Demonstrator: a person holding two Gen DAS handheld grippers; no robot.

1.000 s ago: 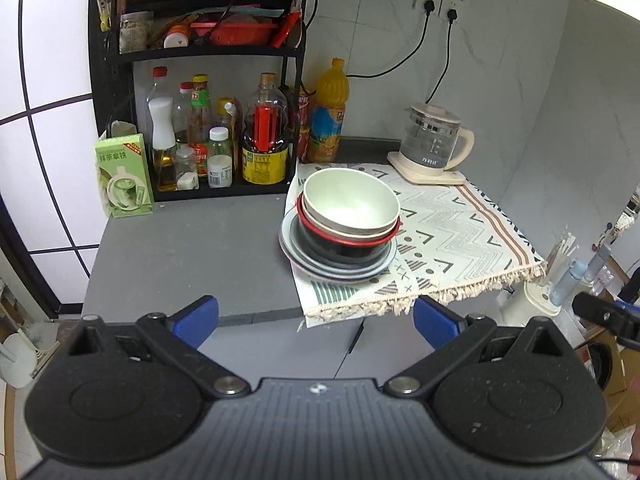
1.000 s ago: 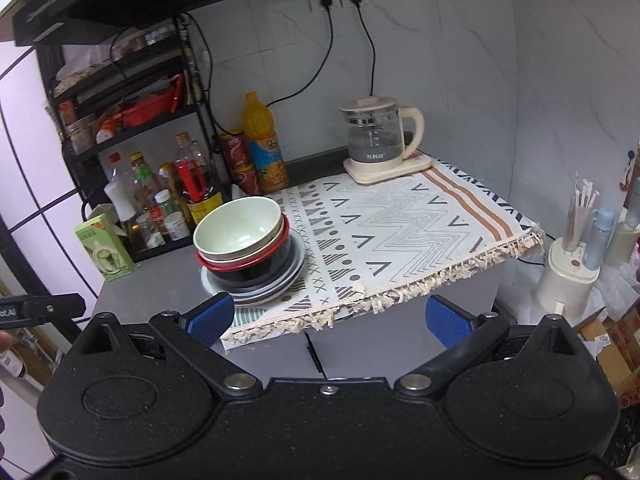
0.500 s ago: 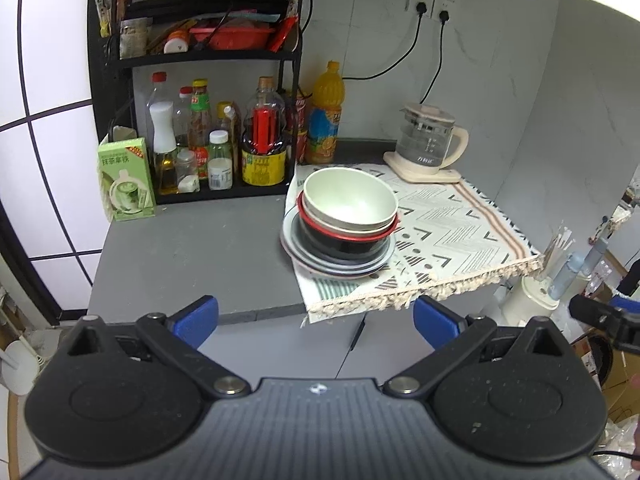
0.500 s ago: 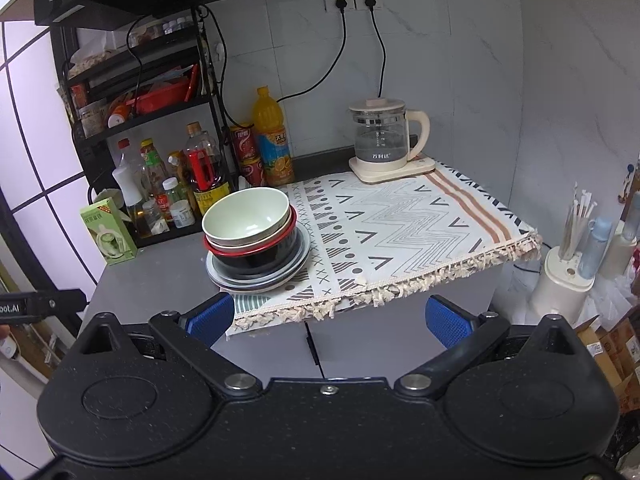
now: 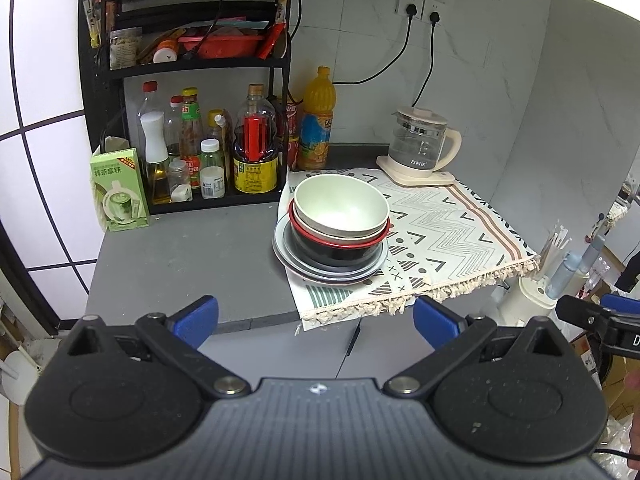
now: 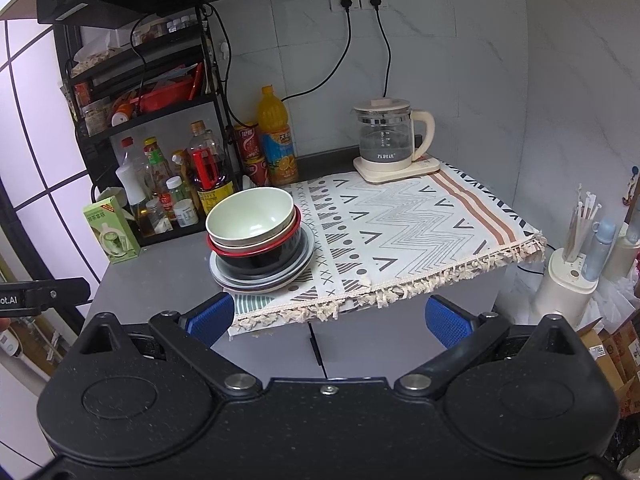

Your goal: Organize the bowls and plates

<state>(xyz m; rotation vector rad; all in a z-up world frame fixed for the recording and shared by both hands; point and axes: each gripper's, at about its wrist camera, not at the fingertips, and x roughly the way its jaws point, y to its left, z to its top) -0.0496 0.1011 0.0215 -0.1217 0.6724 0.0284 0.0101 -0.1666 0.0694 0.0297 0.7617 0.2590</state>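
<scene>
While both units hang short of the tabletop edge, left gripper [image 5: 316,322] has its blue pads spread wide, nothing between them. Right gripper [image 6: 328,320] same: pads apart, empty. Each gripper's black body shows at the edge of the other's view, well off to the side.

Tabletop [image 5: 180,264] is grey, bare on its left half. Patterned cloth [image 6: 400,224] with a fringed edge covers the right half and hangs over the front.

Dish stack sits at the cloth's left edge, partly over the bare grey surface: pale green bowl [image 5: 342,206] on top, nested in a beige bowl that shows only as a rim, that in a red-rimmed black bowl [image 5: 332,250], all on grey plates [image 5: 372,268]. Plate count unclear, at least two rims visible. Stack is well ahead of both grippers, untouched.

Left of stack, near the tabletop's left edge: green carton [image 5: 120,192], upright. Behind it, black rack [image 5: 192,68] with sauce bottles on the bottom tier. Orange juice bottle [image 6: 276,140] stands beside the rack by the wall. Far right corner: glass kettle [image 6: 386,140] on its base, resting on the cloth.
</scene>
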